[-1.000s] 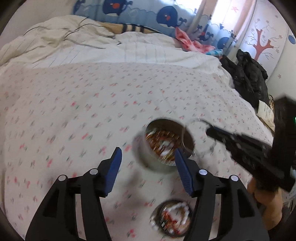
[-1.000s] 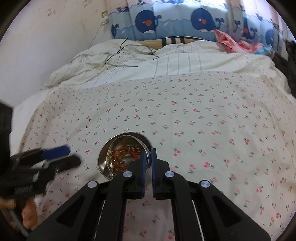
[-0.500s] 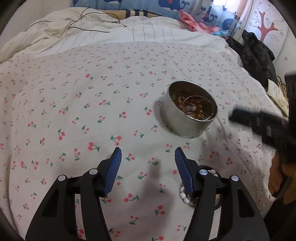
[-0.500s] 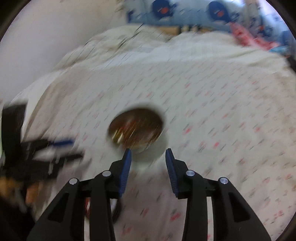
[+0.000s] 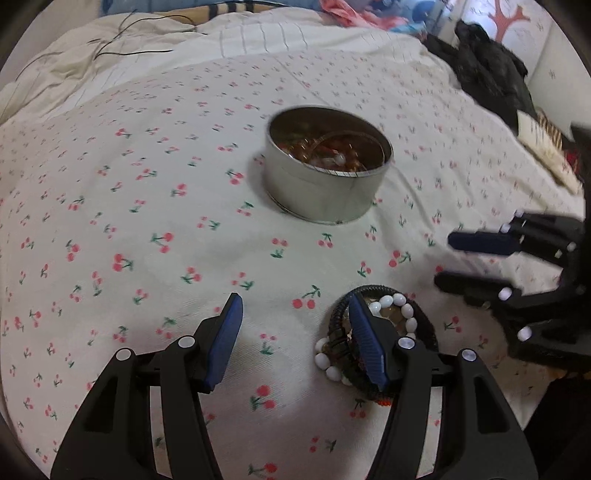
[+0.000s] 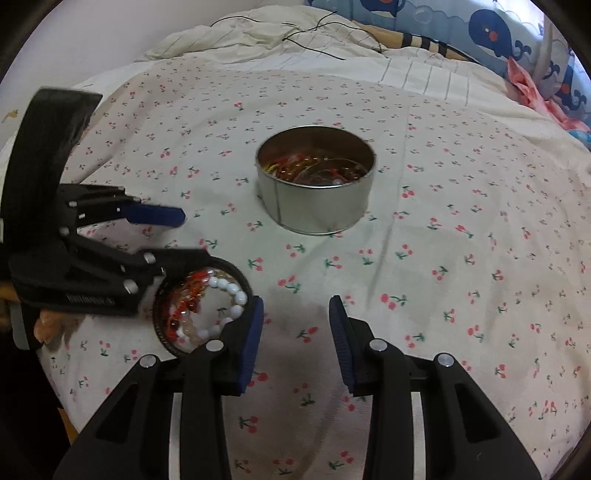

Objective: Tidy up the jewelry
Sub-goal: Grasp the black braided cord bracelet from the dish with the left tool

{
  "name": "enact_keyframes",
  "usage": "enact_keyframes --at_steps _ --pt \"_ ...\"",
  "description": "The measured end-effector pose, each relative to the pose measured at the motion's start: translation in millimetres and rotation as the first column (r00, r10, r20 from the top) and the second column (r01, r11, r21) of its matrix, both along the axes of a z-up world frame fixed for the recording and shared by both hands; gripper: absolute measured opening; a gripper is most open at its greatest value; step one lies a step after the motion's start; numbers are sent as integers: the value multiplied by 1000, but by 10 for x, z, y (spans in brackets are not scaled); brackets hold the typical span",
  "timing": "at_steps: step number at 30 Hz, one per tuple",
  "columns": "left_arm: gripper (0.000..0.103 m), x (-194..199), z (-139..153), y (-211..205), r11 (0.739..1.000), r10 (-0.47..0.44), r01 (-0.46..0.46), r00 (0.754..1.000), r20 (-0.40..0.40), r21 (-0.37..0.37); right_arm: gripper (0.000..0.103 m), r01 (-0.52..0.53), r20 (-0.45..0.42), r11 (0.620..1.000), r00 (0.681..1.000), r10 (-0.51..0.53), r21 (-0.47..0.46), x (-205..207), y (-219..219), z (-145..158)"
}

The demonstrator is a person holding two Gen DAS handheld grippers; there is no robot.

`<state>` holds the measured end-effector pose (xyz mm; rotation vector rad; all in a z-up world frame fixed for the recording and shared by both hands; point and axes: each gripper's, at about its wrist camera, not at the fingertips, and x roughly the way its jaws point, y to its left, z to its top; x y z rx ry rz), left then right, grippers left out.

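Observation:
A round silver tin (image 5: pixel 327 168) holding several red and gold bracelets stands on the cherry-print bedspread (image 5: pixel 147 221); it also shows in the right wrist view (image 6: pixel 314 184). A pile of bracelets (image 6: pixel 203 306), white beads, red beads and a black band, lies in front of the tin; it also shows in the left wrist view (image 5: pixel 380 339). My left gripper (image 5: pixel 295 317) is open and empty, its right finger over the pile's left side. My right gripper (image 6: pixel 295 317) is open and empty, just right of the pile.
A rumpled cream duvet (image 6: pixel 277 33) with a black cable (image 6: pixel 314 40) lies at the bed's far end. Dark clothes (image 5: pixel 487 70) and a paper item (image 5: pixel 543 147) sit at the right edge. Whale-print curtain (image 6: pixel 491 33) is behind.
My right gripper opened and drew back from over the tin toward the near side. My left gripper also pulled back and tilted down, so the bracelet pile now sits at its right finger.

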<state>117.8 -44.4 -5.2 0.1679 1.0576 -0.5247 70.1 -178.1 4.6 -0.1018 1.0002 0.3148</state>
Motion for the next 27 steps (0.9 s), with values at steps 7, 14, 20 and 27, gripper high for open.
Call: enact_keyframes --at_steps 7,14,20,27 --pt "22 47 -27 64 999 33 -33 999 0 9 42 41 -5 999 999 -41 -12 20 -99 -22" --pt "21 137 -69 261 993 58 -67 994 -94 -101 46 24 -5 1000 1000 -24 -15 31 -34 -34" --pt "9 87 -102 188 979 -20 -12 988 -151 -202 52 4 -12 999 1000 -5 -35 37 61 -76" --pt "9 147 -13 505 921 43 -119 977 -207 -370 52 55 -13 998 998 -55 -25 68 -57 -67"
